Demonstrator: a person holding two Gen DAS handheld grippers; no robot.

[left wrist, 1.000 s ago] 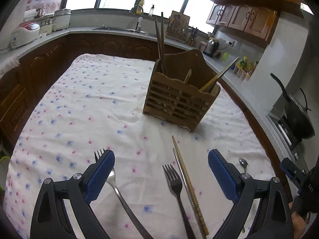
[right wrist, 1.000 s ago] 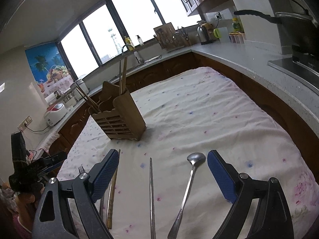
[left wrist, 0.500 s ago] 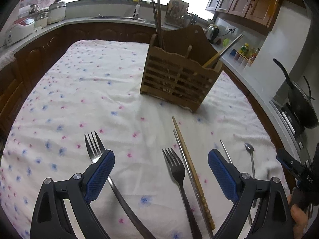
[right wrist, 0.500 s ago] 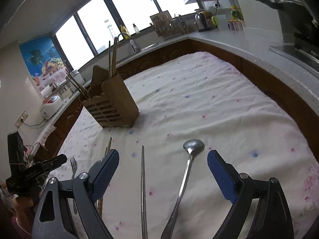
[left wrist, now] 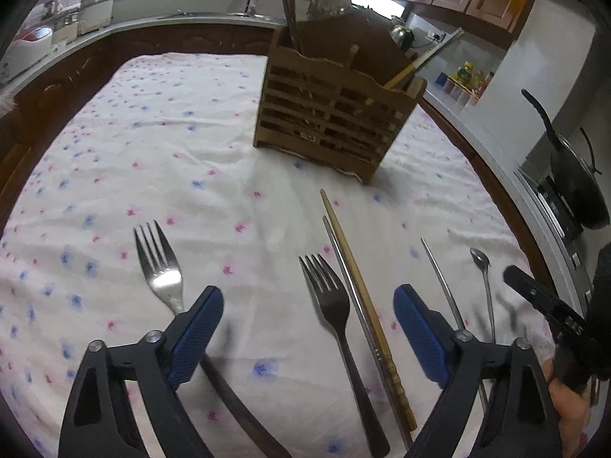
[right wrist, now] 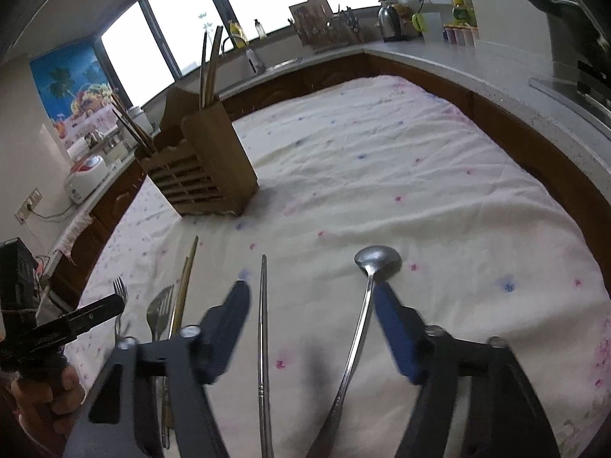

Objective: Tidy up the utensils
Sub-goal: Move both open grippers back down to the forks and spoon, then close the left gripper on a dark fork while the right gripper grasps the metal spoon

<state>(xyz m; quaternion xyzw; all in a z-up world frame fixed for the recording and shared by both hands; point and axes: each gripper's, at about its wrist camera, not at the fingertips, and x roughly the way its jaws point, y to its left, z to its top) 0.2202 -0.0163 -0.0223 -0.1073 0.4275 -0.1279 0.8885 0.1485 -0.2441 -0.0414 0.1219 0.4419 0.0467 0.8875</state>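
Left gripper: the black left gripper with blue pads (left wrist: 307,324) hangs low over the white flower-print tablecloth (left wrist: 160,145), jaws wide apart and closing, pads pressing on nothing.
Between its jaws: a dark steel fork (left wrist: 336,320), a thin steel chopstick (left wrist: 357,305) and a tan wooden chopstick (left wrist: 366,301) lie side by side, tips toward the holder.
Second fork: a shiny silver fork (left wrist: 158,267) lies by the left pad, its brown handle passing under it.
Right gripper: the black right gripper with blue pads (right wrist: 311,320) is closing too (its fingers are motion-blurred), with a straight steel chopstick (right wrist: 263,328) and a long-handled steel spoon (right wrist: 366,297) between the jaws; the right pad looks very near the spoon's neck, though contact cannot be told.
Holder: the slatted wooden utensil holder (left wrist: 332,114) stands upright farther up the cloth, well apart from the loose pieces, several chopsticks already standing in it.
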